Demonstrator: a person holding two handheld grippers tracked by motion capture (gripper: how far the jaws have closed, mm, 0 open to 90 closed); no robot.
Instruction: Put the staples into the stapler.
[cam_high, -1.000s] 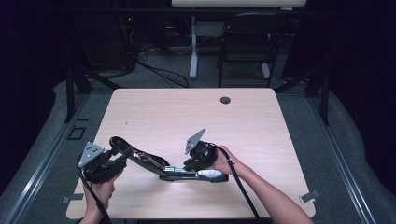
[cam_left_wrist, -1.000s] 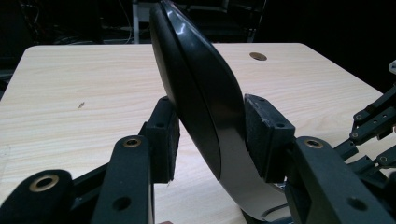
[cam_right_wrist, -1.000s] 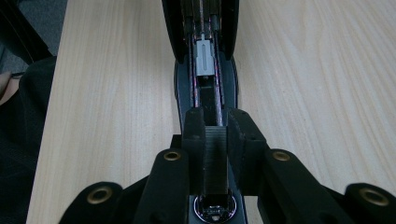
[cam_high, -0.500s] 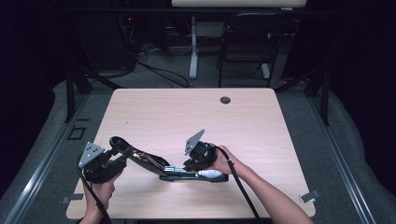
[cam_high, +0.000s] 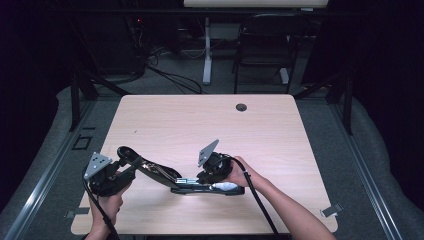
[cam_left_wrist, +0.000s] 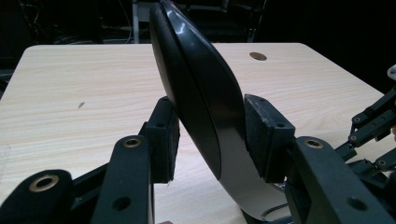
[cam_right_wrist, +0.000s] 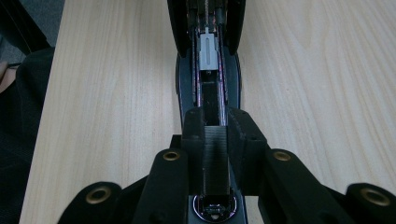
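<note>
Left tongs (cam_high: 125, 162), at 8 o'clock on the pale wooden counter (cam_high: 280, 130): pinching the raised black plastic top arm (cam_left_wrist: 196, 88) of an opened stapler. Right tongs (cam_high: 202, 181), at 6 o'clock: pressed onto a dark staple strip (cam_right_wrist: 215, 158) over the stapler's black base channel (cam_right_wrist: 208, 88), lying flat on the counter.

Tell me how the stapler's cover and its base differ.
The cover is swung up at a slant; the base lies flat on the table. The left gripper clamps the cover, while the right gripper pinches a ribbed strip over the base's open channel. The cover is smooth and glossy; the base shows inner rails. Both are black.
</note>
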